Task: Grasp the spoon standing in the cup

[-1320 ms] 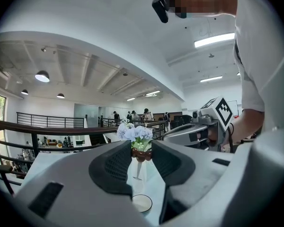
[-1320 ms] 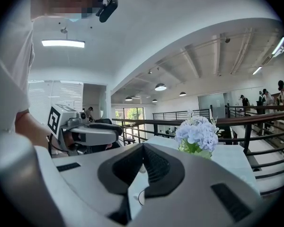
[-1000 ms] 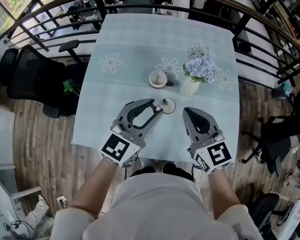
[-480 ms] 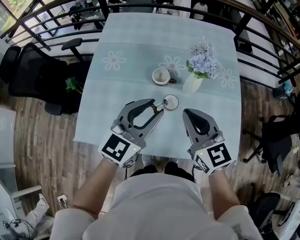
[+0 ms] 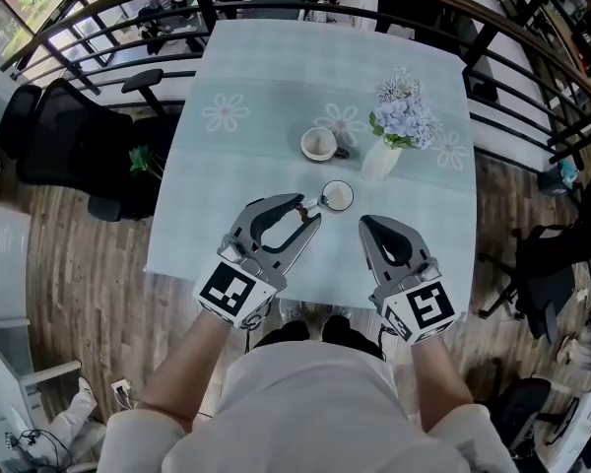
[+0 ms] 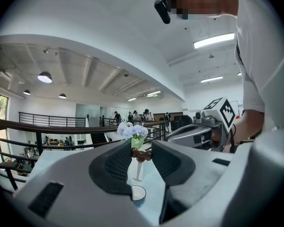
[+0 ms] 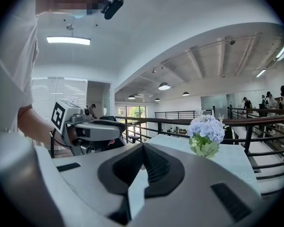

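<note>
1. Head view: the cup [image 5: 337, 196] sits on the pale worktop [image 5: 246, 67], just ahead of the two claws. The spoon [image 5: 320, 202] has its lower end in the cup. Its long axis leans out toward the person's left, and its brown handle end lies at the tips of the left claw [image 5: 305, 208].
2. Same view, farther back: a second cup [image 5: 319, 144], with a vase of flowers [image 5: 394, 131] to its right, well apart from both claws.
3. Against a second ago: the worktop and everything on it sit a little higher in frame. The claws hold the same spots. The cup shows slightly farther from the left claw tips, with more spoon shaft bared. The left claw's gap is unchanged.
4. Left gripper view: the spoon reads near upright, handle end up. The claw is partly open, both pads pressed on the brown end. The cup is below, clear of the pads.
5. Right gripper view: the right claw [image 7: 142, 150] has its tips closed together and holds nothing. The flowers are ahead to its right.
</note>
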